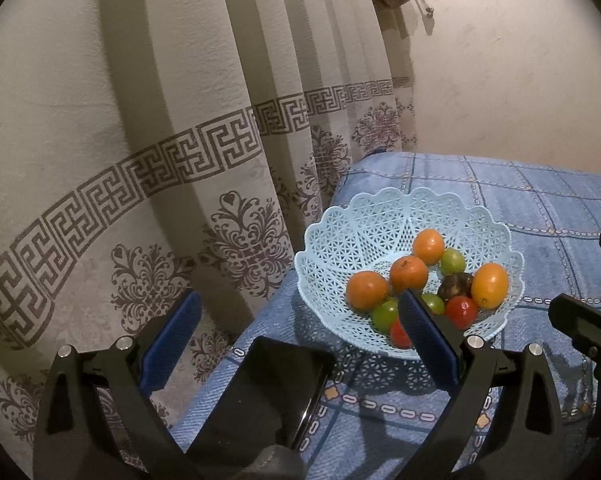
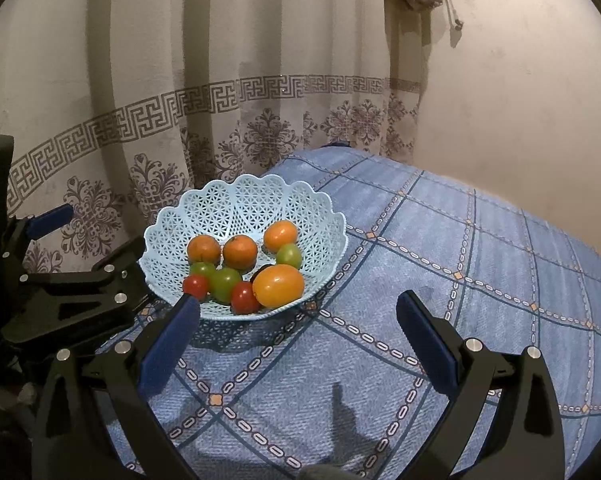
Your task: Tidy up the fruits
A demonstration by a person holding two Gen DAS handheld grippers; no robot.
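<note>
Beside the basket (image 2: 244, 216), you are hovering both tongs spread wide and empty.
Fruits (image 2: 278, 285) are sitting inside it; lower the right tongs (image 2: 298, 312) squarely over one piece.

You see the fruits (image 2: 244, 266) lying together in the basket (image 2: 204, 216), which stands on the desk (image 2: 440, 280) near its left edge, before the curtain (image 2: 220, 80).

A surface (image 2: 440, 280) draped in blue checked cloth carries one pale blue lattice basket (image 2: 236, 208) near its far left corner.
</note>
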